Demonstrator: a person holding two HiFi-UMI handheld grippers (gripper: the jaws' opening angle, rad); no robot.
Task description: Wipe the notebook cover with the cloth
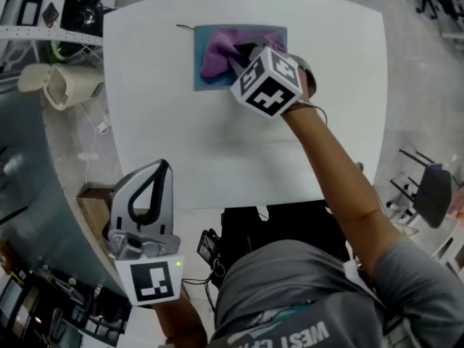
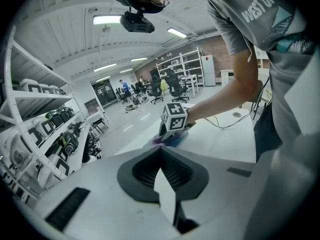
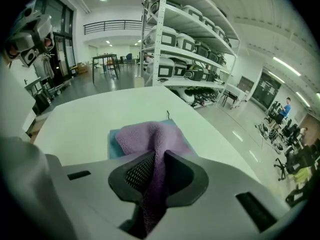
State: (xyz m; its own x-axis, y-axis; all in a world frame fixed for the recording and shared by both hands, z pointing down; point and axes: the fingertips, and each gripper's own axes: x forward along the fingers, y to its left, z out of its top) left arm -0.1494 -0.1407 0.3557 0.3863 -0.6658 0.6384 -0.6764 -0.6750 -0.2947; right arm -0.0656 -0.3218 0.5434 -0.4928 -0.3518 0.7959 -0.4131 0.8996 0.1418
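Far left, head view: a cream-coloured object (image 1: 61, 82) sits off the tabletop's (image 1: 217, 143) left edge; I cannot tell what it is.

Left claw (image 1: 156, 172): held at the tabletop's near left corner, well apart from the notebook. In its own view the left claw (image 2: 160, 151) has its jaws together, tips meeting, with nothing between them. That view looks across the white tabletop (image 2: 220, 134) toward the other claw's marker cube (image 2: 174, 117).

Notebook (image 1: 199, 78): blue cover, lying flat at the far side of the tabletop, left of centre. A thin dark cord (image 1: 185, 27) trails from its far left corner, perhaps a bookmark, though it is too small to be sure.

Cloth (image 1: 217, 53): purple and bunched, resting on the notebook cover. It covers the middle and right of the cover, so the blue shows along the left and near edges. From the right gripper view the cloth (image 3: 150, 136) rises in a ridge off the notebook (image 3: 114, 139) and runs back into the jaws.

Right claw (image 1: 243, 55): over the notebook's right part, with its marker cube (image 1: 267, 80) on top. In its own view the right claw (image 3: 157, 156) is clamped on a fold of the cloth, jaws nearly together with the fabric pinched between them.

Right of that: the person's bare forearm (image 1: 333, 158) reaches diagonally across the tabletop.
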